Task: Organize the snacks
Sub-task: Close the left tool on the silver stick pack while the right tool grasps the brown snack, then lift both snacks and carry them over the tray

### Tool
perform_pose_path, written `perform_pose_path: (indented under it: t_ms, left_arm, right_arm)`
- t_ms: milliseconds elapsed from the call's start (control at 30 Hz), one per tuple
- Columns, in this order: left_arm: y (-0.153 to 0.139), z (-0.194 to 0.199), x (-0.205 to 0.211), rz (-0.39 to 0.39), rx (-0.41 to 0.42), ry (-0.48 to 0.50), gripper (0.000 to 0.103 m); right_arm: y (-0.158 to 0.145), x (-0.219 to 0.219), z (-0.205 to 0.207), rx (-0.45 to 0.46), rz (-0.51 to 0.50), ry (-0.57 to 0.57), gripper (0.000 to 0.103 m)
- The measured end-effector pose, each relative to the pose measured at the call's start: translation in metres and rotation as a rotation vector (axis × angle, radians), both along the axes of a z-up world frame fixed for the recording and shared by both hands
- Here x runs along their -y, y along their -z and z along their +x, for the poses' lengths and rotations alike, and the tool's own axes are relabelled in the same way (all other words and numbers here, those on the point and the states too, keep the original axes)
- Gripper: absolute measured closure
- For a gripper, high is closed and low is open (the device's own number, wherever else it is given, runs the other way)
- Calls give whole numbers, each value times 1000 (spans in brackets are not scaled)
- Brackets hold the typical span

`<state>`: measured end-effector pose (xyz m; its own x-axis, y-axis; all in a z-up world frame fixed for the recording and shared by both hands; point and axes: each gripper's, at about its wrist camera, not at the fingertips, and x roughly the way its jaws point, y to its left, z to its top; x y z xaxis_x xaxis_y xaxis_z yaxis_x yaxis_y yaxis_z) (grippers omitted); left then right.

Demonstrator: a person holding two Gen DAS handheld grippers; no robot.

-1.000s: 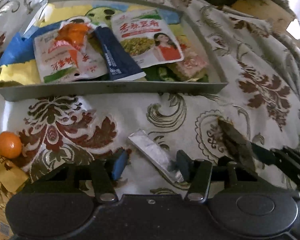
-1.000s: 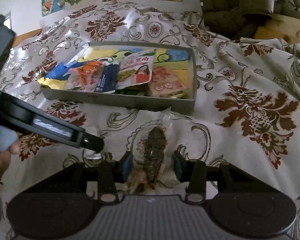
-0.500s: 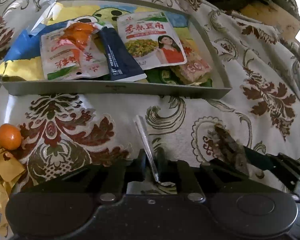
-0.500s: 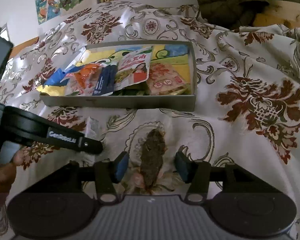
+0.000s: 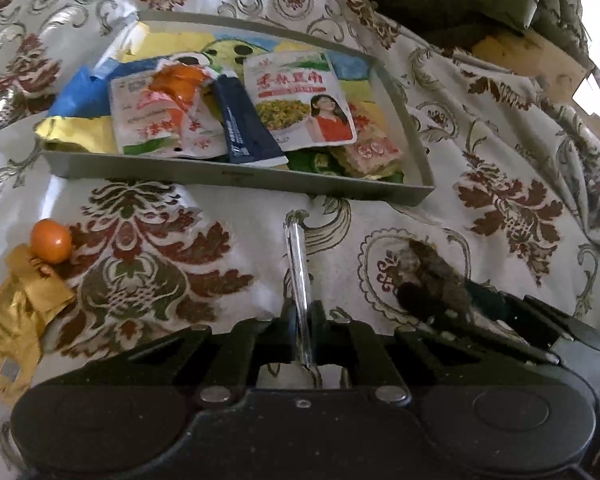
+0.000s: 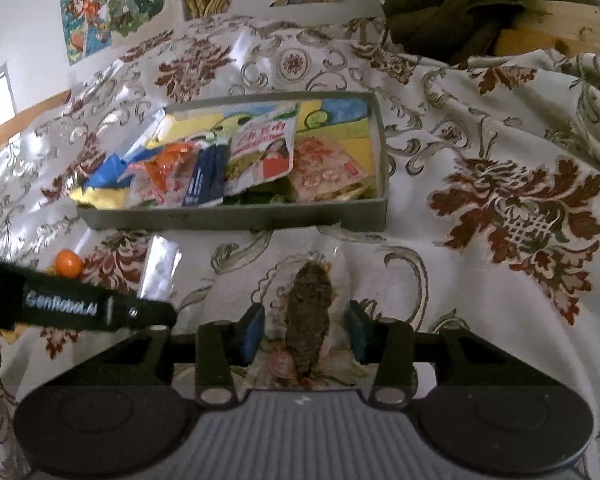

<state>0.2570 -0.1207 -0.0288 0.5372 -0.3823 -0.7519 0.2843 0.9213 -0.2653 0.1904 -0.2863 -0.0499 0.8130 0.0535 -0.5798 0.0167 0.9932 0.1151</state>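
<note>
Straight ahead of the left gripper [image 5: 302, 320], clamped on a silver sachet [image 5: 296, 264] standing edge-up lengthwise, sits the tray [image 5: 236, 178], while the right gripper [image 6: 306, 330], jaws closing, straddles the dark snack [image 6: 308, 312].

Left gripper [image 5: 300, 320]: jaws clamped on a silver packet [image 5: 297, 264], edge-on.
Grey tray [image 5: 236, 176]: snack packets piled inside (crowded).
Orange ball [image 5: 51, 241]: left, on the patterned cloth [image 5: 148, 240], touching gold wrappers [image 5: 16, 320].
</note>
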Motion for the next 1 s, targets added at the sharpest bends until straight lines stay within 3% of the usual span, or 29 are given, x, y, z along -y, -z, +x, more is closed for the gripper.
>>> perform_pose_path:
  t_ms: [167, 333, 500, 767, 1000]
  left_arm:
    - [-14, -13, -11, -8, 23, -18, 97]
    - [-21, -19, -18, -7, 33, -21, 97]
    - [-21, -21, -21, -11, 33, -22, 97]
    - [-21, -17, -25, -29, 44, -34, 97]
    - [-19, -14, -24, -41, 36, -35, 97]
  right_arm:
    - [-9, -1, -8, 53, -8, 0, 57]
    - [-1, -3, -4, 22, -1, 1, 58]
    - [9, -7, -3, 7, -15, 6, 58]
    - [-3, -5, -8, 67, 20, -4, 58]
    - [0, -5, -4, 38, 41, -20, 58]
